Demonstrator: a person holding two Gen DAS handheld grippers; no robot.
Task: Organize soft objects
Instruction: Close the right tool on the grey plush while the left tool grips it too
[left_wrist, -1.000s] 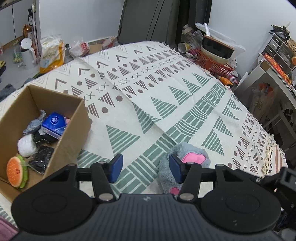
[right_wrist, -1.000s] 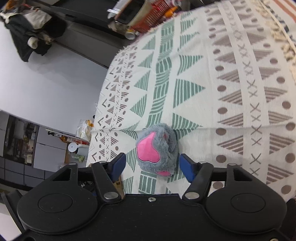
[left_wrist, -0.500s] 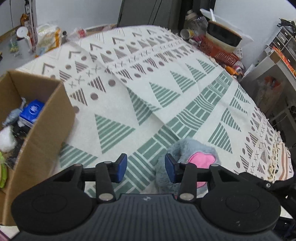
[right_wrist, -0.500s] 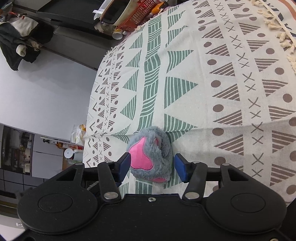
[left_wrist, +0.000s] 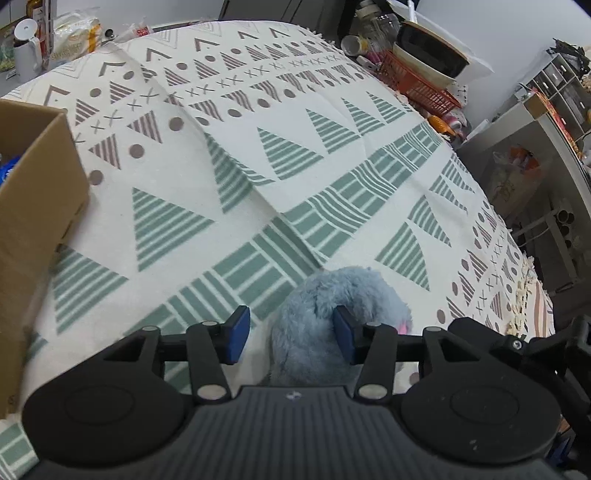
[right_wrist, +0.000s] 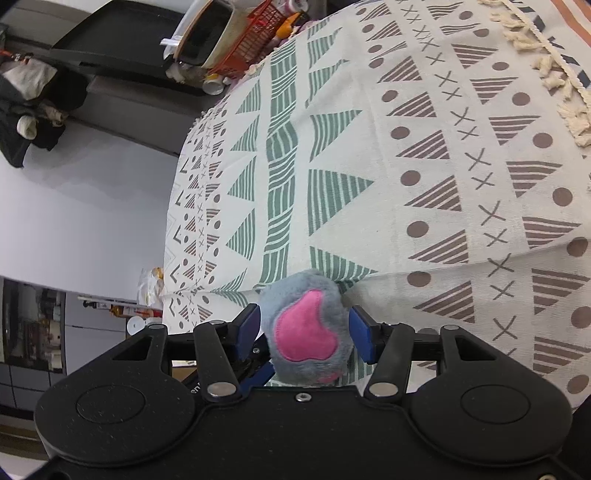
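A grey plush toy (right_wrist: 301, 286) with a pink patch lies on the patterned cloth (right_wrist: 388, 166). My right gripper (right_wrist: 306, 334) has its blue pads against both sides of the toy, shut on it. In the left wrist view the same toy (left_wrist: 354, 291) sits low and right of centre. My left gripper (left_wrist: 291, 334) is open around the toy's near end, the right pad pressing into the fur and the left pad apart from it. A cardboard box (left_wrist: 37, 184) stands at the left edge, its contents almost out of view.
A red basket (left_wrist: 417, 85) with stacked bowls sits past the cloth's far edge. Grey shelving (left_wrist: 546, 122) stands to the right. A white kettle (left_wrist: 26, 48) and snack bags are on the floor, far left. The cloth's fringed edge (right_wrist: 565, 92) runs at the right.
Both grippers moved in on the plush toy and narrowed. The right pads closed onto its sides. The left wrist view shifted right, so the box slid toward the left edge.
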